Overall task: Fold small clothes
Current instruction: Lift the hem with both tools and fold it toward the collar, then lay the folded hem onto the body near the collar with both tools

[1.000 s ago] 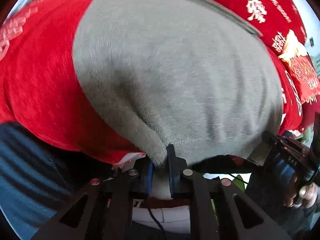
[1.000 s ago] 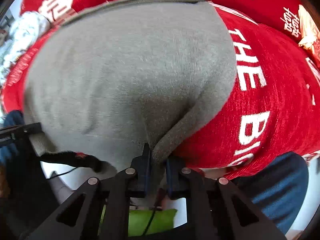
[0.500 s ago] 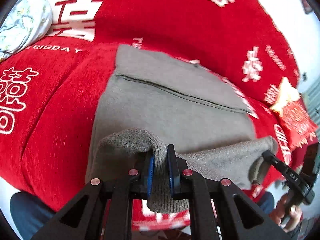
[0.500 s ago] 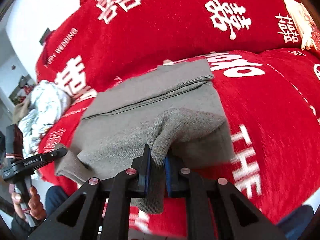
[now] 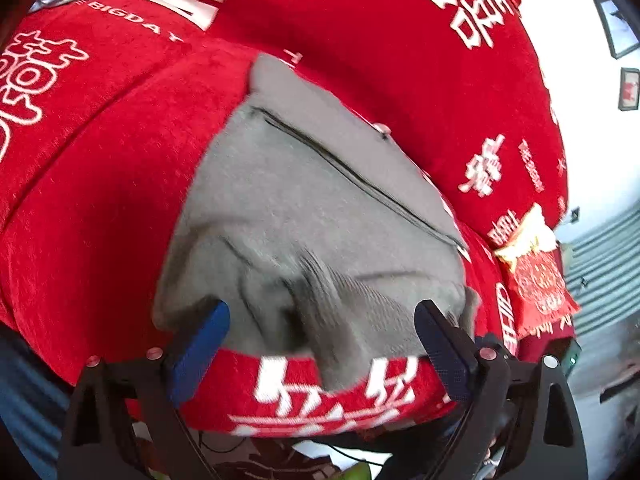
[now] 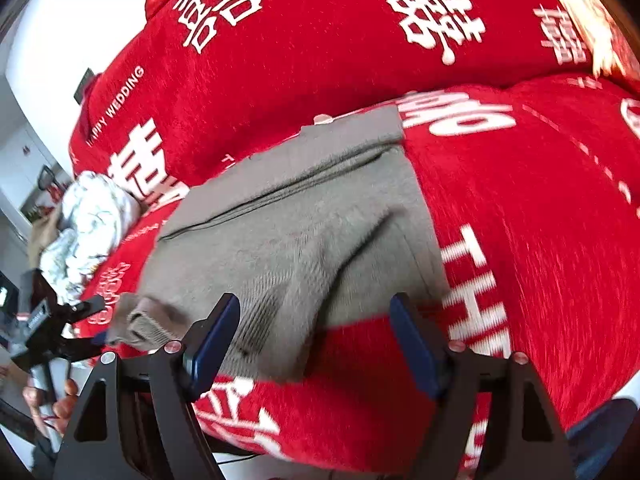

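On my left wrist view, the left gripper [image 5: 322, 344] stands spread wide with nothing between its blue pads, just above the grey knit garment [image 5: 312, 208], which lies on the red sofa cover [image 5: 100, 184] at its front edge. My right gripper [image 6: 316, 340] is equally released over the same garment [image 6: 304, 240]; its near hem looks folded back, though blur leaves me unsure.
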Action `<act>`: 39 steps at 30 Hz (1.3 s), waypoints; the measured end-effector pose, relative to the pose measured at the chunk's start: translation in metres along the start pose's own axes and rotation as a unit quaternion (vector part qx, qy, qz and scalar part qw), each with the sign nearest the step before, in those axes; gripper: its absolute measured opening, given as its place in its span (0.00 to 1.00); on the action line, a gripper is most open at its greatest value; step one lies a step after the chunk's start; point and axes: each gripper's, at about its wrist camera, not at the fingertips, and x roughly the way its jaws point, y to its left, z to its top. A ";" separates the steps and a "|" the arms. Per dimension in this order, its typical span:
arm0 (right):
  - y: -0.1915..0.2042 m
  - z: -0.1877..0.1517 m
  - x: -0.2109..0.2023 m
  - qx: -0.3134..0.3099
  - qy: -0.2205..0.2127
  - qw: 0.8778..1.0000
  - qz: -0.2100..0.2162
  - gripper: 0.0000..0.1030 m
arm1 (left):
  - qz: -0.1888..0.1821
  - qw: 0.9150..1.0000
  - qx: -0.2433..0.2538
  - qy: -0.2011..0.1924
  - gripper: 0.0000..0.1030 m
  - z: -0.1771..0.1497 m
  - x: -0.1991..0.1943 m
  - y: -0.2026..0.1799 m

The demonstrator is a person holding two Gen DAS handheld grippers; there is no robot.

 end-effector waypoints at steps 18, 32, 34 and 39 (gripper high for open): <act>0.006 -0.004 0.041 0.033 0.067 0.995 0.071 0.24 | -0.007 0.999 0.003 0.051 0.50 -0.005 0.029 -0.023; 0.006 -0.002 0.034 0.019 0.061 0.996 0.060 0.20 | -0.030 0.999 -0.027 0.019 0.50 -0.011 0.013 -0.004; 0.006 -0.001 0.035 0.022 0.062 0.996 0.061 0.20 | -0.028 0.999 -0.039 0.021 0.50 -0.011 0.016 0.003; 0.007 0.000 0.041 0.022 0.066 0.997 0.043 0.26 | -0.014 1.000 -0.017 0.022 0.08 -0.014 0.025 0.003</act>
